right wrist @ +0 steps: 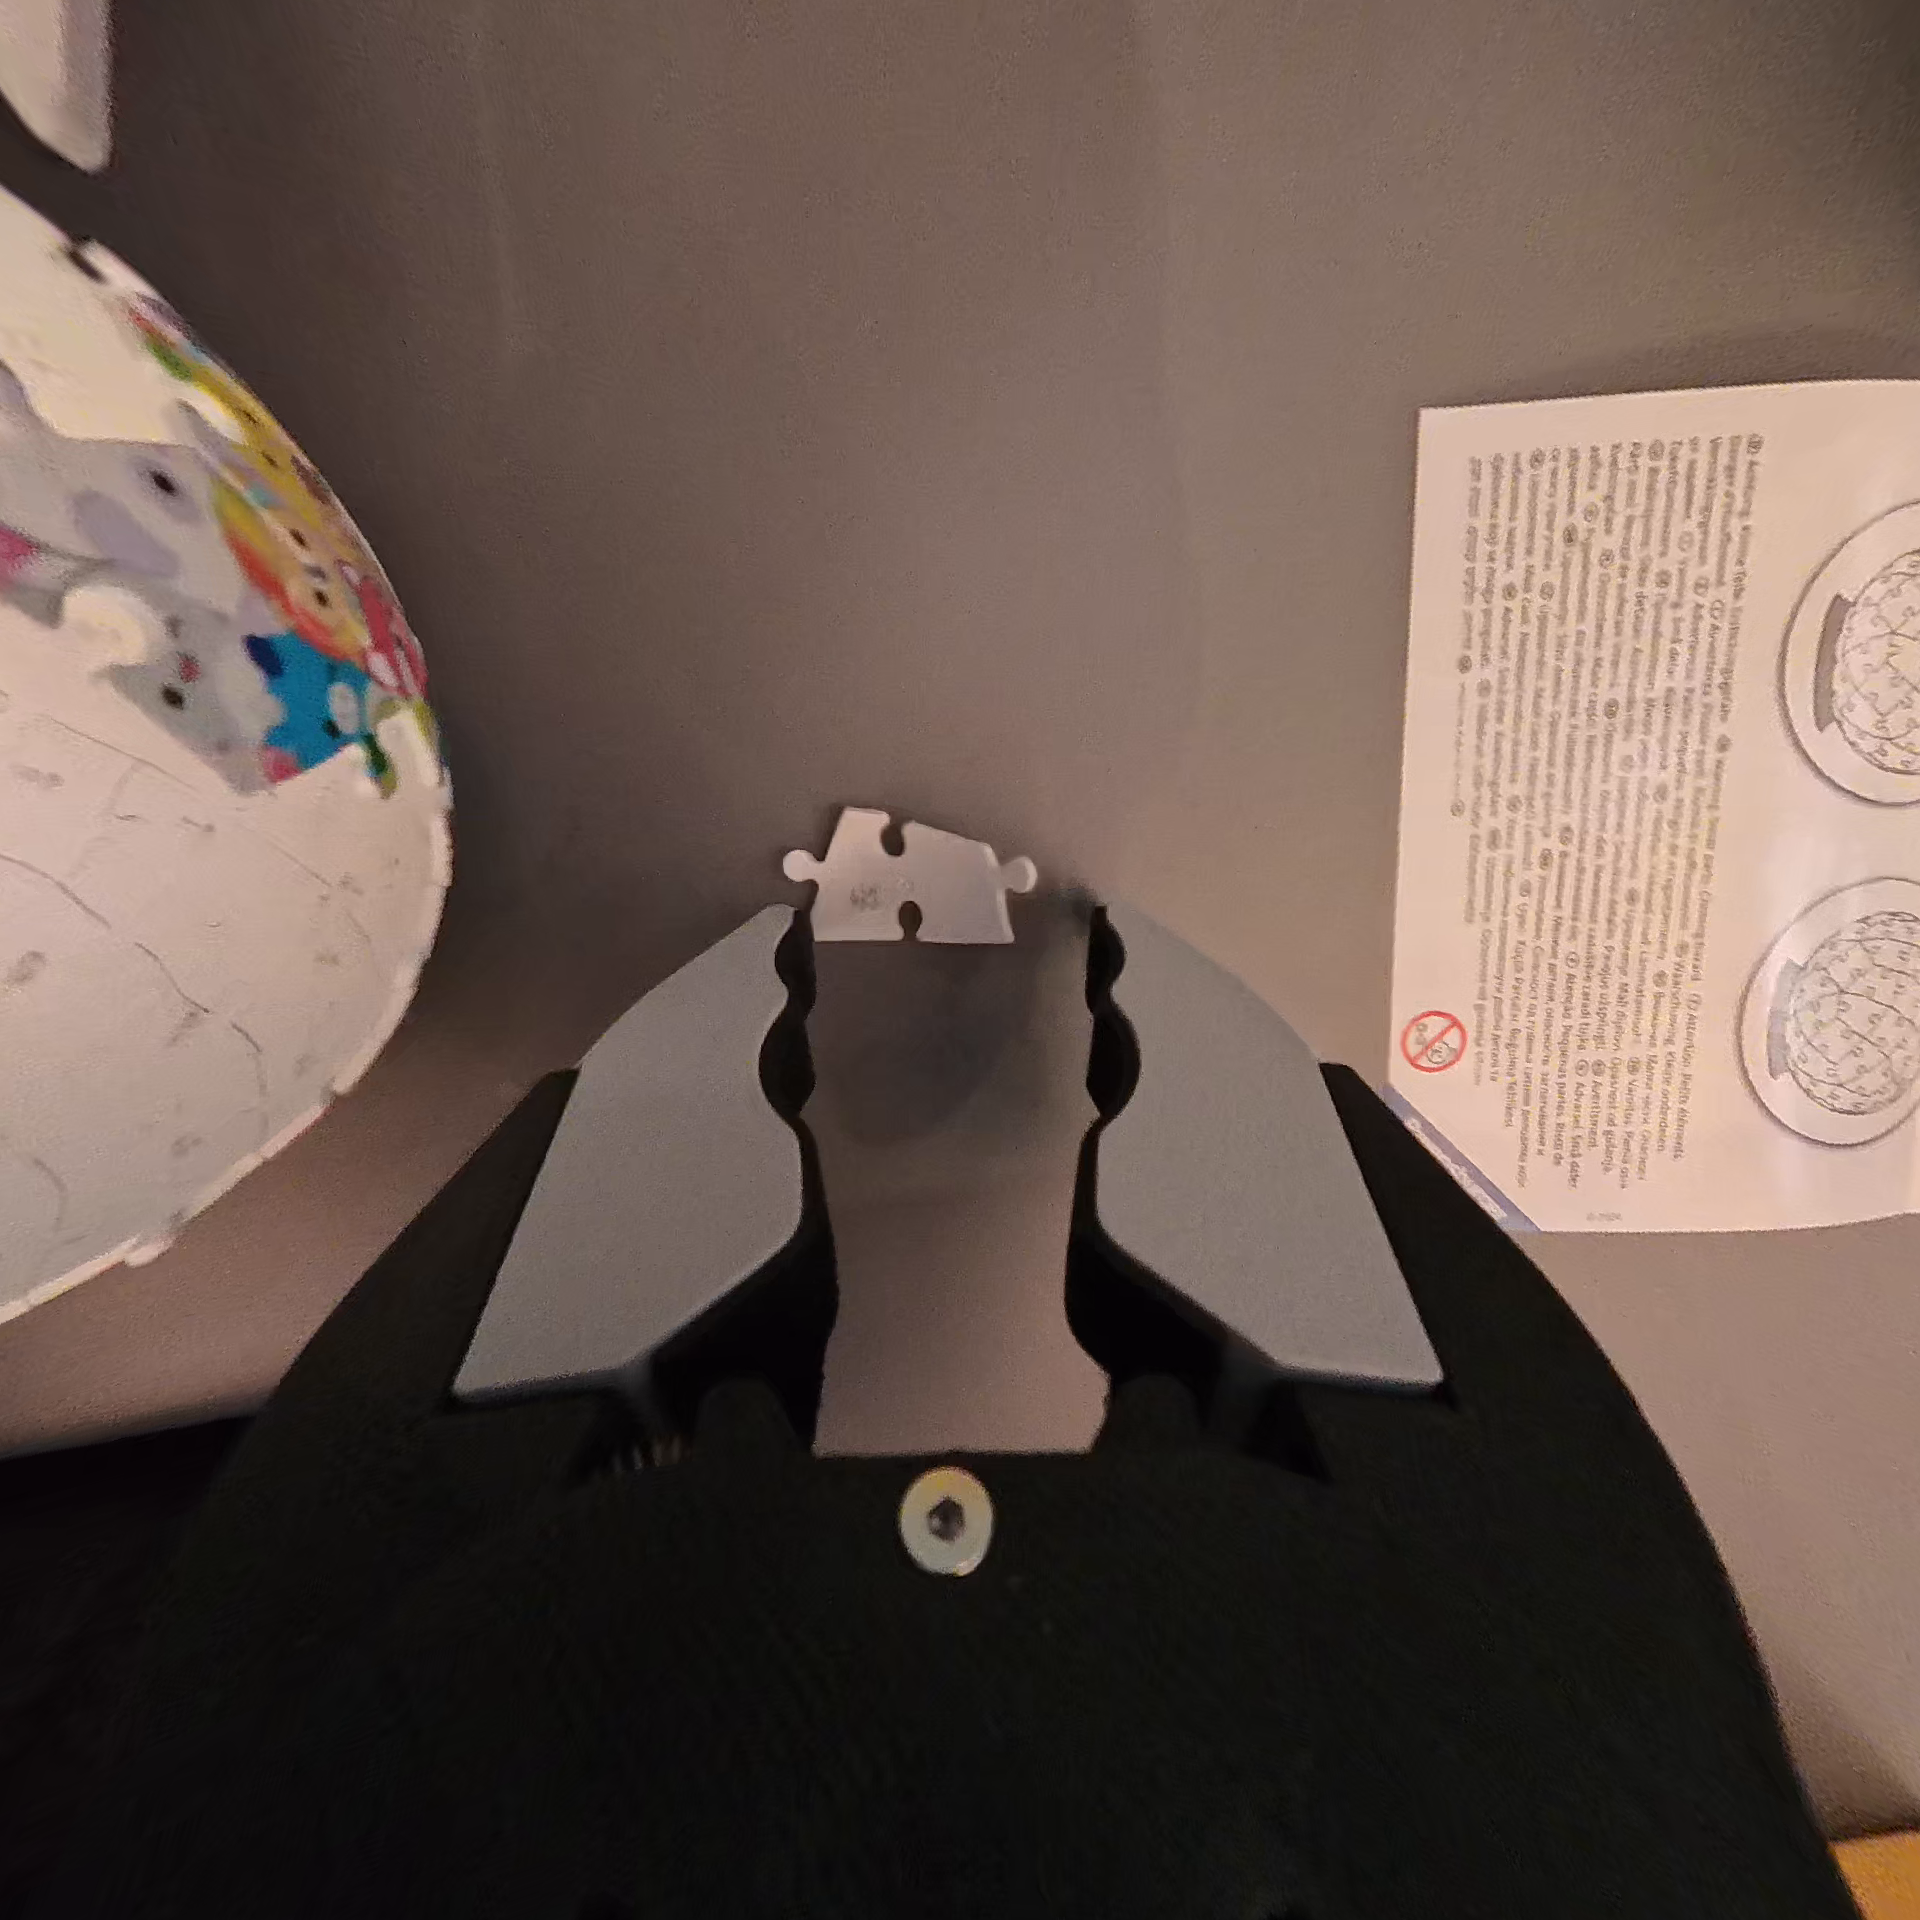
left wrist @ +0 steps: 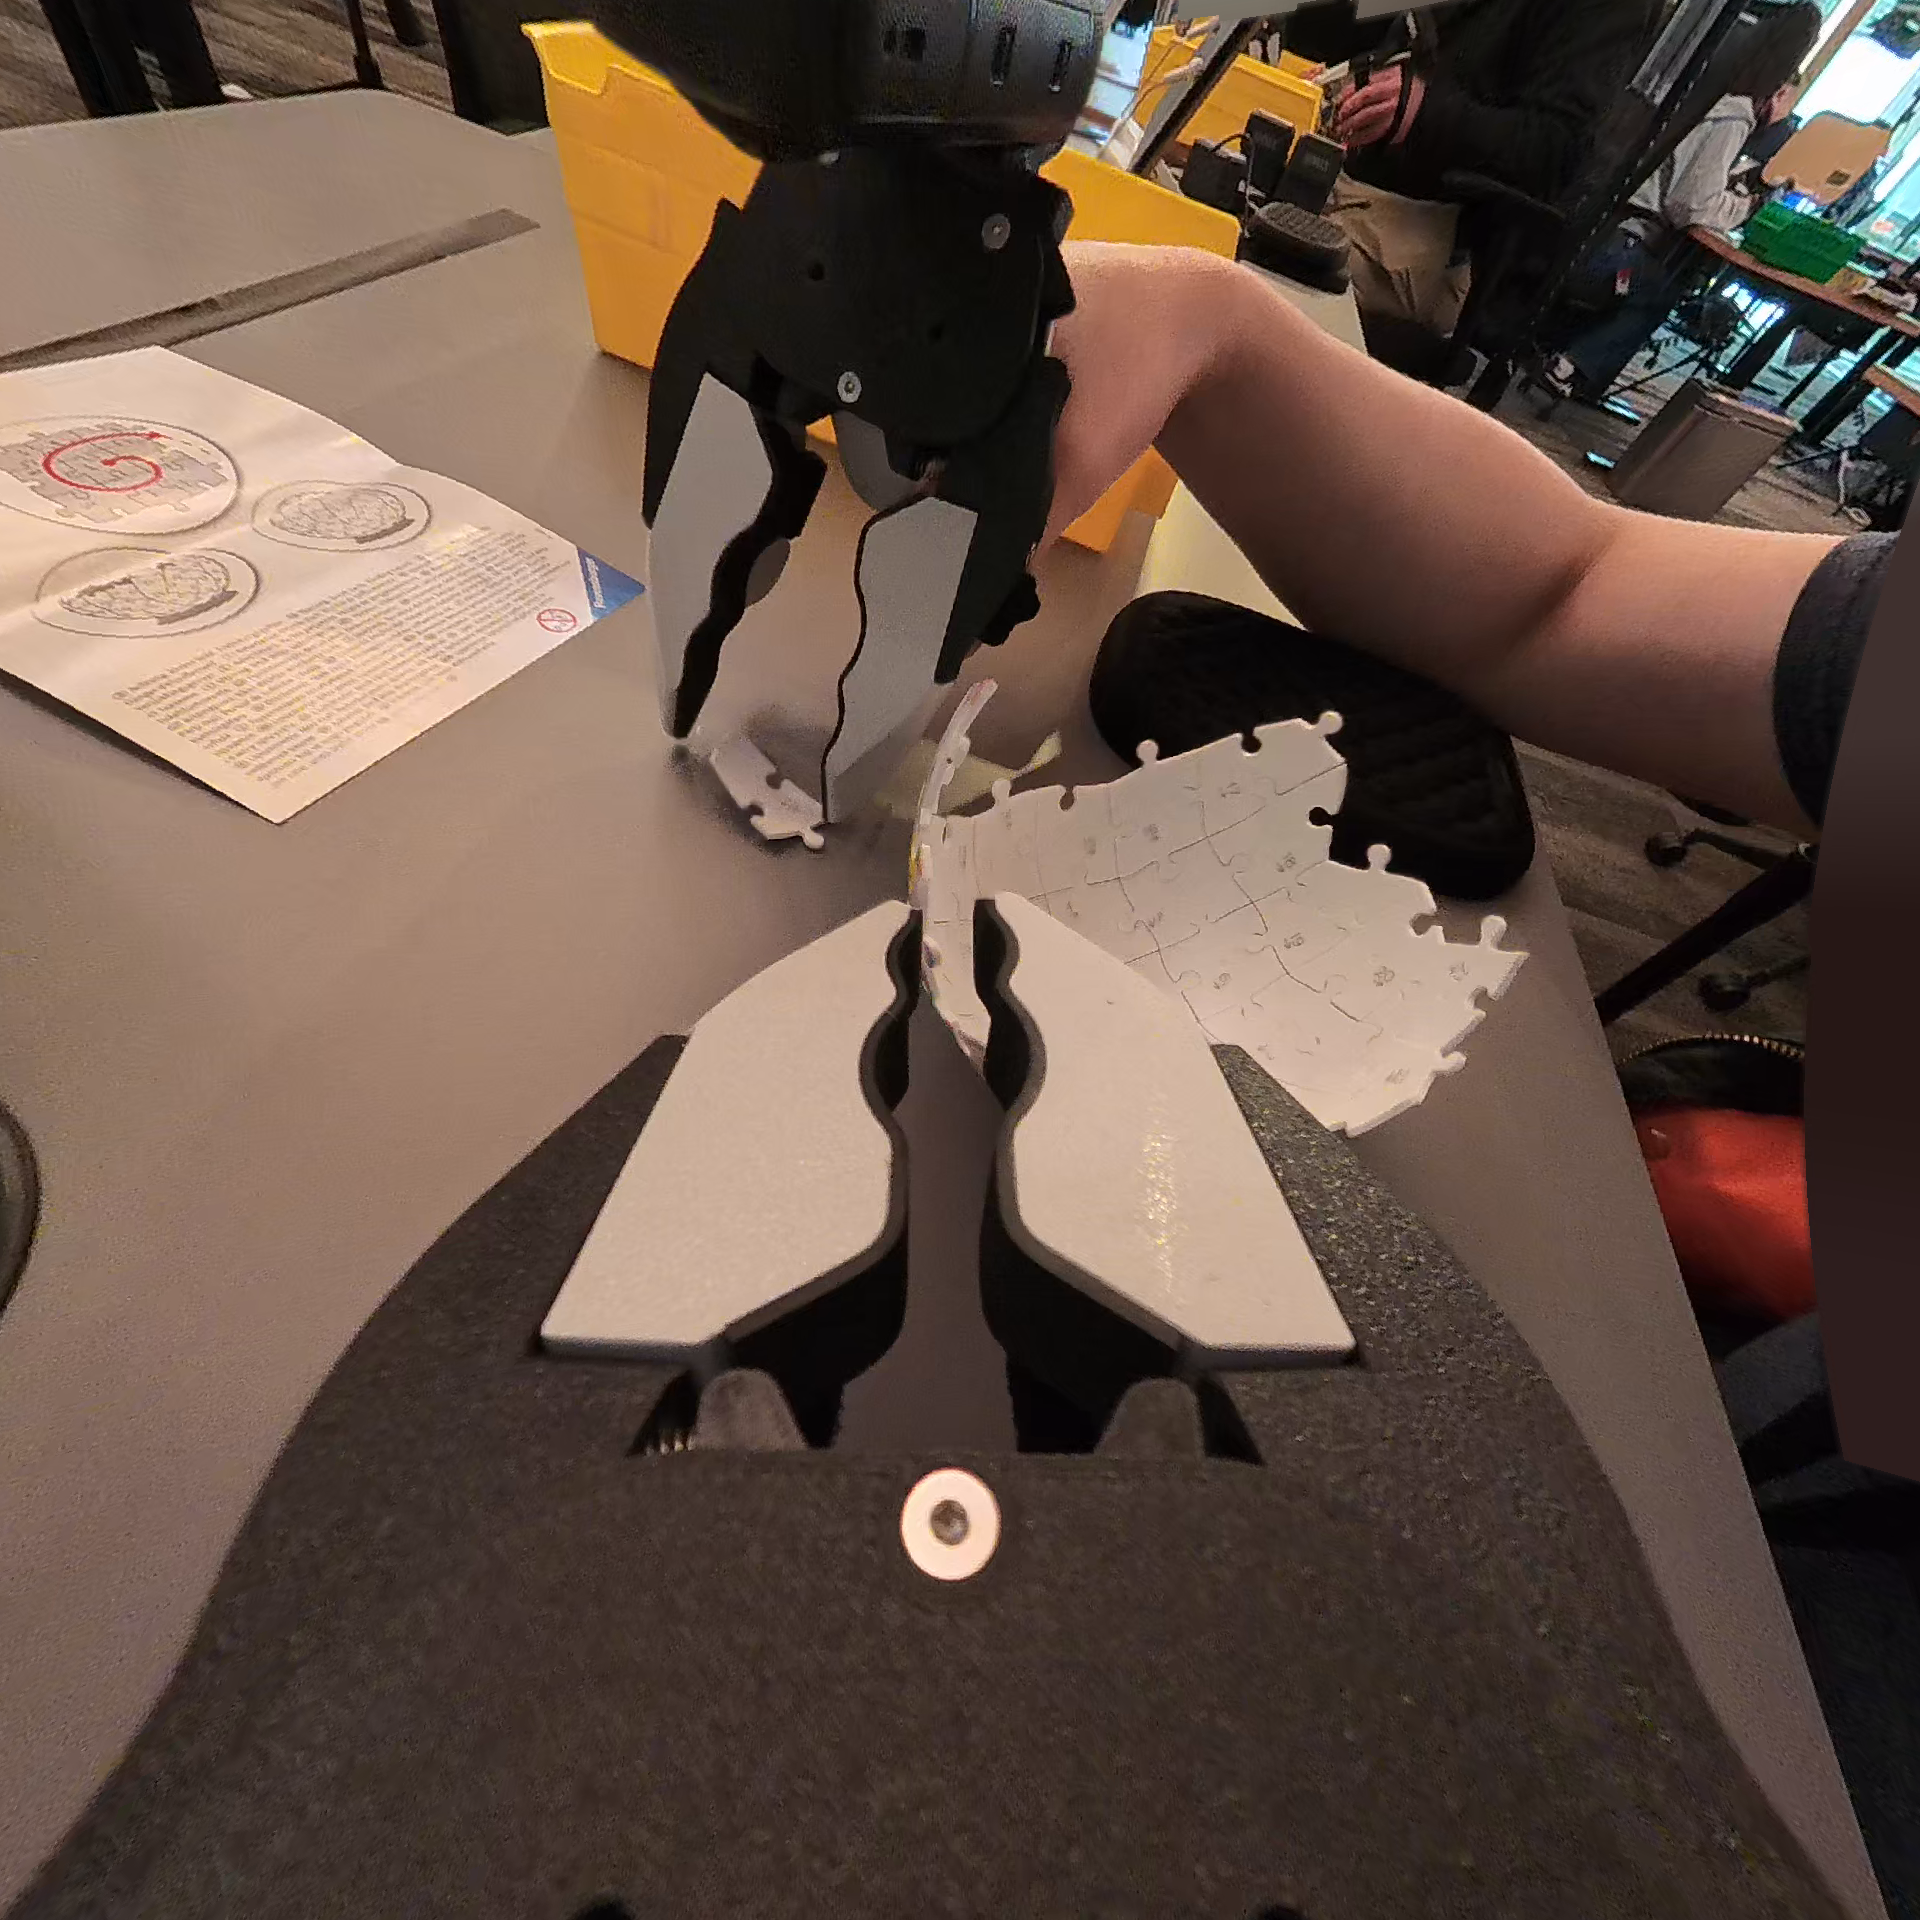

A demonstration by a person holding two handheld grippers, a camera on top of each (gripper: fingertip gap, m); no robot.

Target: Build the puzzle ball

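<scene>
Right wrist view: the loose puzzle piece is seen flat on the grey table, just beyond the right gripper, jaws spread wide and empty, its long axis spanning the gap. The half-built puzzle ball is pinched at its rim by the left gripper, nearly closed.

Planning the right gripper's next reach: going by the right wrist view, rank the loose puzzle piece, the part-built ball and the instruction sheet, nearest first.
From the right gripper:
1. Loose puzzle piece, on the table just beyond the open fingertips.
2. Part-built ball, off to the left.
3. Instruction sheet, off to the right.
</scene>
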